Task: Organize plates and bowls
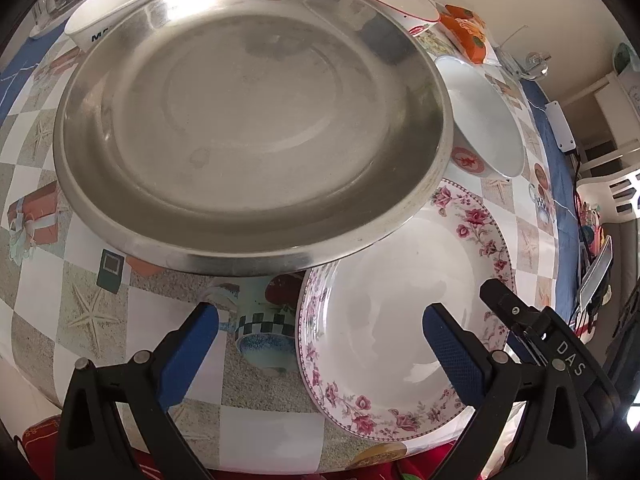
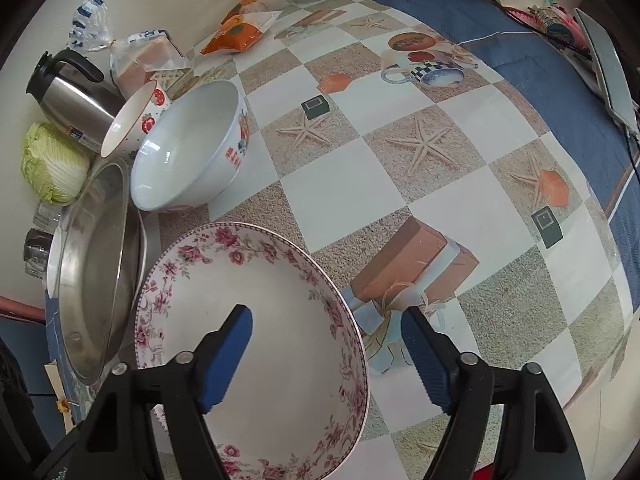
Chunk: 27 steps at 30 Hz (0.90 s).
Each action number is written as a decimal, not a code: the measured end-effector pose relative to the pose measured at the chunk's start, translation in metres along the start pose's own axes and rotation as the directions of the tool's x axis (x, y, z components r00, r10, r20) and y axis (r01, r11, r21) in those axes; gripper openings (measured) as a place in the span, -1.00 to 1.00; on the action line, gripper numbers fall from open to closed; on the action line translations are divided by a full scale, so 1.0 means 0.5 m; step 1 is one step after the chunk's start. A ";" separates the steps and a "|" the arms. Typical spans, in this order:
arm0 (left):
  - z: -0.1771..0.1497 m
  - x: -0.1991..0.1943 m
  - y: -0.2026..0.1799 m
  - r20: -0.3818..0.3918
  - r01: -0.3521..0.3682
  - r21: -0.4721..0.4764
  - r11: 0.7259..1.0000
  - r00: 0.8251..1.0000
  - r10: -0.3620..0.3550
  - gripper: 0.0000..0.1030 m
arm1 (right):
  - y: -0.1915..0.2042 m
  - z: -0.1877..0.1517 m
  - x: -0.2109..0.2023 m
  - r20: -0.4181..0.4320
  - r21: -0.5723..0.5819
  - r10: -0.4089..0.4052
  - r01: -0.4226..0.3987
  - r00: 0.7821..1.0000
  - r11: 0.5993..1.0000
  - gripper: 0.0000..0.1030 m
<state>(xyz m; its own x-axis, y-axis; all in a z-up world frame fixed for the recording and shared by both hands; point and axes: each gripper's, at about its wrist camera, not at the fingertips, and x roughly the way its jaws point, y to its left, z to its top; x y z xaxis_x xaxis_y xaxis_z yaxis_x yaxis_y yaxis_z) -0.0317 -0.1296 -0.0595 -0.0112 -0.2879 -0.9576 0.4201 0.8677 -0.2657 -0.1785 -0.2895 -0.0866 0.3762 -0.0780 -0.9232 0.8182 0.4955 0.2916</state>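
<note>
A white plate with a pink floral rim (image 1: pixel 400 320) lies near the table's front edge. My left gripper (image 1: pixel 320 344) is open and straddles its left rim, with one blue pad over the plate and one over the tablecloth. In the right wrist view my right gripper (image 2: pixel 328 360) stands open astride the right rim of the floral plate (image 2: pixel 260 340), and neither pad presses on it. One of the right gripper's fingers (image 1: pixel 508 304) shows beside the plate. A large steel plate (image 1: pixel 248 120) overlaps the floral plate's far rim. A white bowl with red print (image 1: pixel 488 120) stands beside both.
A red-rimmed strawberry bowl (image 2: pixel 136 120), a steel kettle (image 2: pixel 68 92), a cabbage (image 2: pixel 52 160), a bread bag (image 2: pixel 144 56) and an orange packet (image 2: pixel 236 32) crowd the wall side. Another white bowl (image 1: pixel 120 4) sits behind the steel plate. The checked tablecloth (image 2: pixel 400 160) stretches right.
</note>
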 end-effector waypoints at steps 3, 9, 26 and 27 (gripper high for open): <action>-0.001 0.008 0.007 -0.019 0.016 -0.021 1.000 1.000 -0.016 0.86 | -0.005 0.004 0.003 -0.011 0.019 0.043 -0.043 0.999 0.999 0.11; -0.002 0.016 0.028 -0.037 0.033 -0.063 0.997 0.999 -0.036 0.42 | -0.007 0.009 -0.001 -0.016 0.035 0.007 -0.006 1.000 0.999 -0.32; -0.008 0.039 -0.018 -0.011 0.069 -0.011 0.998 0.998 -0.069 0.20 | -0.116 0.005 -0.036 -0.001 0.123 0.005 -0.005 1.000 0.992 -0.49; -0.006 0.040 -0.021 -0.010 0.081 -0.010 0.997 0.997 -0.081 0.16 | -0.124 0.004 -0.035 -0.002 0.139 0.029 -0.028 1.000 0.990 -0.48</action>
<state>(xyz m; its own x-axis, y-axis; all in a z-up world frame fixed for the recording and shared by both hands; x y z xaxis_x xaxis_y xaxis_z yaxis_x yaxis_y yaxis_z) -0.0390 -0.1432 -0.0764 -0.0548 -0.3534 -0.9339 0.4090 0.8453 -0.3439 -0.2351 -0.3209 -0.0880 0.3988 -0.0614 -0.9150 0.8597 0.3724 0.3496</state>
